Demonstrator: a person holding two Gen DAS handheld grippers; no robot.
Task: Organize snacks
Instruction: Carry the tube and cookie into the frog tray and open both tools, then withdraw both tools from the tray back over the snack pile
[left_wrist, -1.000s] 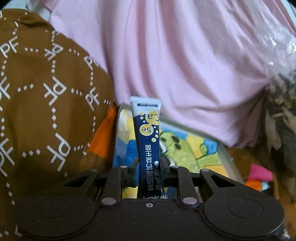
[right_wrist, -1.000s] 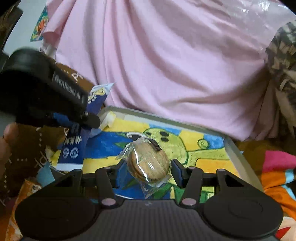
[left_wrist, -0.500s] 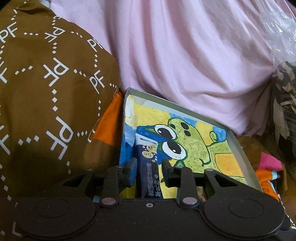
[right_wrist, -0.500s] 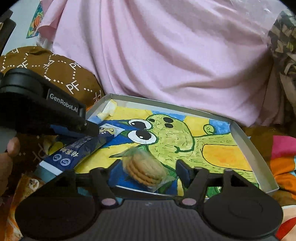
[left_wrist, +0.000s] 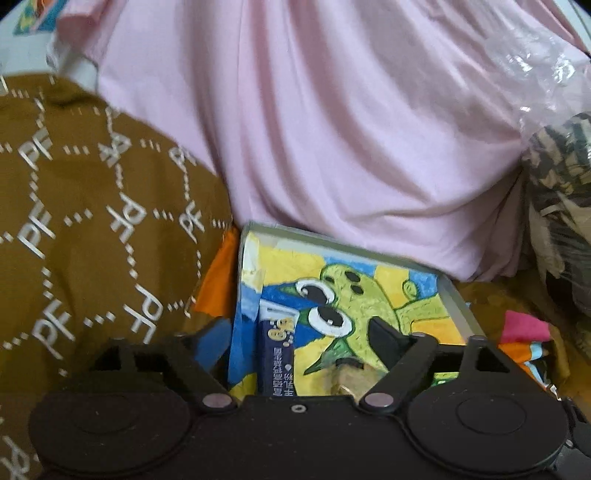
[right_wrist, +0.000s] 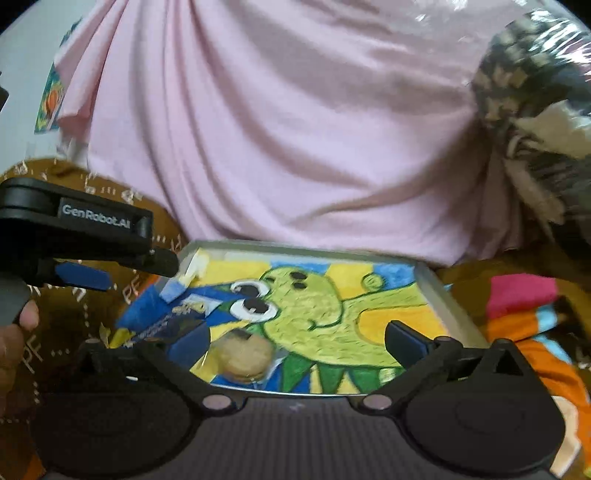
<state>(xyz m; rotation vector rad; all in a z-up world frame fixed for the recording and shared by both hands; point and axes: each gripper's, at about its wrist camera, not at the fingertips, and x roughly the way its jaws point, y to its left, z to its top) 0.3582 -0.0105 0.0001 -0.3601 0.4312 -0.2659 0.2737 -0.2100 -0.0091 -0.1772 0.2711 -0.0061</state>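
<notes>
With both snacks lying in the tray (right_wrist: 439, 291), my left gripper (left_wrist: 299, 332) and right gripper (right_wrist: 295, 339) are opening wide, holding nothing; I lift straight clear of the stick pack (left_wrist: 277, 350) and cookie pack (right_wrist: 245, 356).

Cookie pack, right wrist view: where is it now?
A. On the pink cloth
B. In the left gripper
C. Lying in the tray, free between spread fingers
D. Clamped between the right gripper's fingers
C. The cookie pack lies on the tray drawing; the right gripper has its jaws opening wide, with neither finger touching the pack.
</notes>
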